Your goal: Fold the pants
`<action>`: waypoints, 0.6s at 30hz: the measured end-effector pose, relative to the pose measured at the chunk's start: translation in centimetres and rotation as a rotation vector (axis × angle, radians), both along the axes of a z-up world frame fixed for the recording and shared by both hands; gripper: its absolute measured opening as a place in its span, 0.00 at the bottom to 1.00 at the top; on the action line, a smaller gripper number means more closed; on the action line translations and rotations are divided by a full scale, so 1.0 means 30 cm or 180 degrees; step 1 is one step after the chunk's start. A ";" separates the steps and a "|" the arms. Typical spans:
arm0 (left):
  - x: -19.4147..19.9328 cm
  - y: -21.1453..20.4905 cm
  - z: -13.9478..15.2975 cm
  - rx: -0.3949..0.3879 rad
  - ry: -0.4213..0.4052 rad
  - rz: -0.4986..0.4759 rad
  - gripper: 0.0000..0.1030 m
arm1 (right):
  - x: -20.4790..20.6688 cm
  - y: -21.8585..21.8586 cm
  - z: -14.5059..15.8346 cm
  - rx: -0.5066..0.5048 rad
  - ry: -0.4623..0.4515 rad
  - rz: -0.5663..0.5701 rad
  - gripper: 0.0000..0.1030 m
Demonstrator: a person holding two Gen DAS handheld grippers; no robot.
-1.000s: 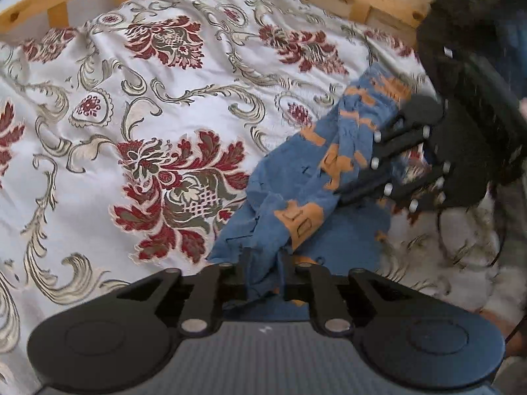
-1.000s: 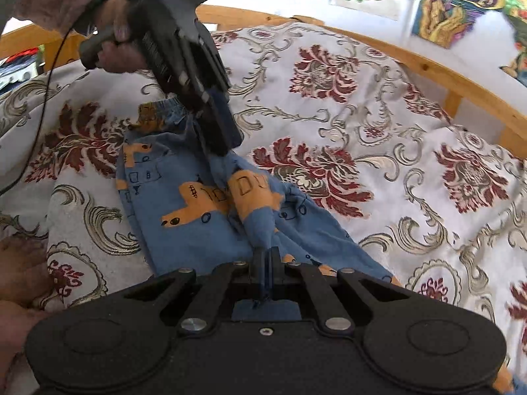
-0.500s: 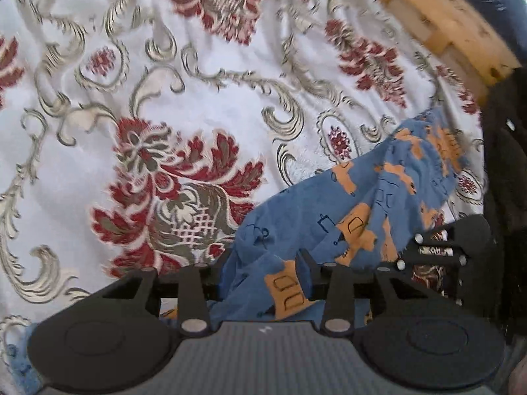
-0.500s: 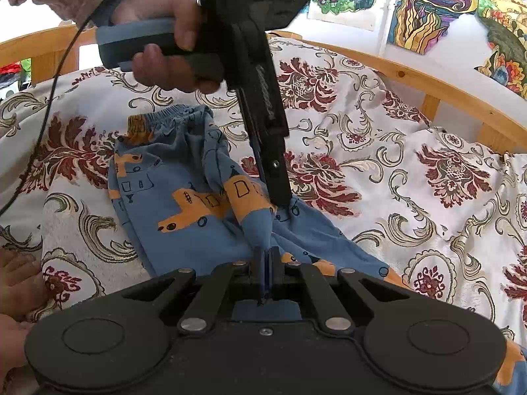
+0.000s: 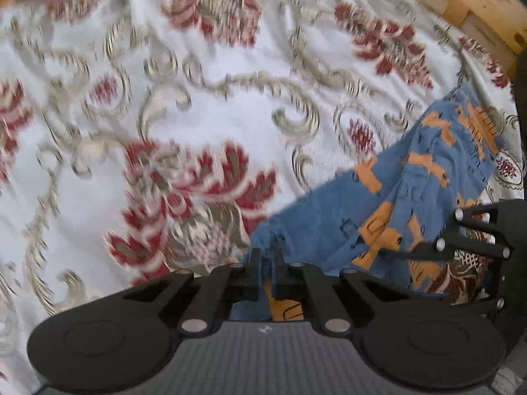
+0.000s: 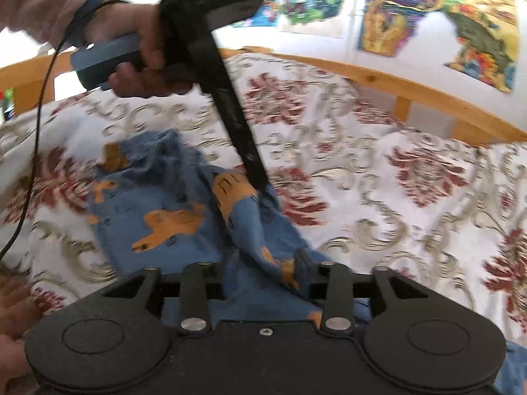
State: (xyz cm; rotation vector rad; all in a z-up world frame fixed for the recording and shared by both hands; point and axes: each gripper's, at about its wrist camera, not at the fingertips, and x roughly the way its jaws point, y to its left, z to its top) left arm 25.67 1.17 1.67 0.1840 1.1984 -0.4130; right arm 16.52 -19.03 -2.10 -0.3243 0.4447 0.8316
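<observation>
On the floral bedspread, our left tongs are pinching the blue orange-printed cotton pants to anchor the fold, while our right tongs, having just been opening, are standing wide, releasing the cloth.

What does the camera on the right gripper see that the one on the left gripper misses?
Only the right wrist view shows the person's hand holding the left gripper, its trailing cable and the colourful pictures on the wall.

Only the left wrist view shows the left gripper's fingers pinched shut on a blue fold, and the right gripper from the side. Its jaws have just been opening.

Both show the blue pants with orange prints, the floral bedspread and the wooden bed frame.
</observation>
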 end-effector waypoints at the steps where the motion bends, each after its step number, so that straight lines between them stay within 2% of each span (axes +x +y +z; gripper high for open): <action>1: 0.001 0.002 0.023 0.0011 -0.0090 -0.0039 0.04 | 0.015 -0.012 0.001 0.0009 0.0013 -0.0067 0.49; 3: 0.019 0.002 0.055 0.0079 -0.0225 -0.0087 0.04 | 0.048 -0.039 -0.003 0.0022 0.0036 -0.0295 0.52; 7: 0.085 0.040 0.082 0.0165 -0.0439 0.0025 0.04 | 0.109 -0.093 -0.024 0.0076 0.0178 -0.0655 0.57; 10: 0.134 0.070 0.042 0.0129 -0.0442 0.0156 0.04 | 0.167 -0.130 -0.055 0.0078 0.0425 -0.0948 0.59; 12: 0.162 0.086 -0.007 0.0133 -0.0420 0.0214 0.04 | 0.192 -0.171 -0.066 0.0238 0.0619 -0.1045 0.59; 13: 0.171 0.091 -0.034 0.0161 -0.0415 0.0225 0.04 | 0.192 -0.184 -0.065 0.0309 0.0640 -0.1090 0.59; 16: 0.172 0.096 -0.085 0.0165 -0.0390 0.0244 0.04 | 0.208 -0.213 -0.054 0.0313 0.0494 -0.1412 0.76; 18: 0.163 0.094 -0.083 0.0163 -0.0443 0.0232 0.06 | 0.229 -0.243 -0.063 0.0384 0.0608 -0.1494 0.75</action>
